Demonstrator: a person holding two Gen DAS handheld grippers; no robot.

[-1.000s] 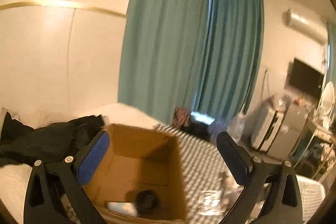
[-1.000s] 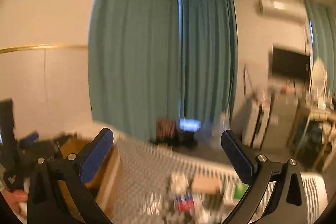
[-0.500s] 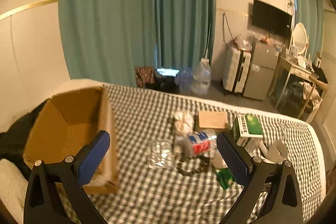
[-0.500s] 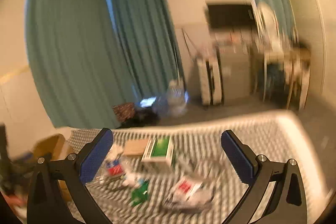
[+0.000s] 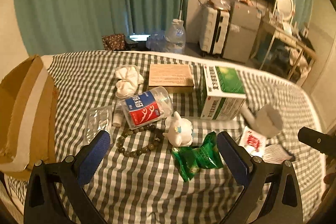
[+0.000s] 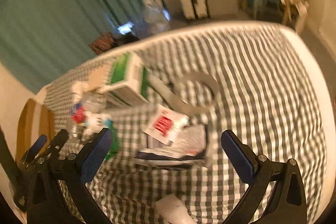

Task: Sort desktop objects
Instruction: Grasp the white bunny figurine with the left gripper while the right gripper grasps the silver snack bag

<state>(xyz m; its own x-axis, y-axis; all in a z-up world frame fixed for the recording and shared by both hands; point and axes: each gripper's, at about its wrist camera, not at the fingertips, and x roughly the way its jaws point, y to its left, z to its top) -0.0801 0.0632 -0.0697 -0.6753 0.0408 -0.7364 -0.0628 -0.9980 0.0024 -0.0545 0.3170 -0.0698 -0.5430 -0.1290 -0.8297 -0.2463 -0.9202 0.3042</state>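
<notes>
On the checked cloth (image 5: 136, 182) lie a bead bracelet (image 5: 138, 141), a white toy figure (image 5: 179, 131), a green packet (image 5: 197, 155), a clear jar with a red and blue label (image 5: 147, 109), a green and white box (image 5: 220, 92), a wooden box (image 5: 170, 77) and a white cloth bundle (image 5: 127, 79). My left gripper (image 5: 162, 153) is open and empty above the bracelet and packet. My right gripper (image 6: 166, 153) is open and empty above a red and white sachet (image 6: 166, 126) lying on flat packets (image 6: 178, 148); this view is blurred.
An open cardboard box (image 5: 25, 110) stands at the left edge of the cloth. A clear plastic tray (image 5: 98, 121) lies beside the jar. A white handled tool (image 5: 262, 121) lies at the right. Curtains, a suitcase and a desk stand beyond the bed.
Both grippers have swung right and downward, from the cardboard box and curtains toward the objects on the cloth. Both stay open and empty.
</notes>
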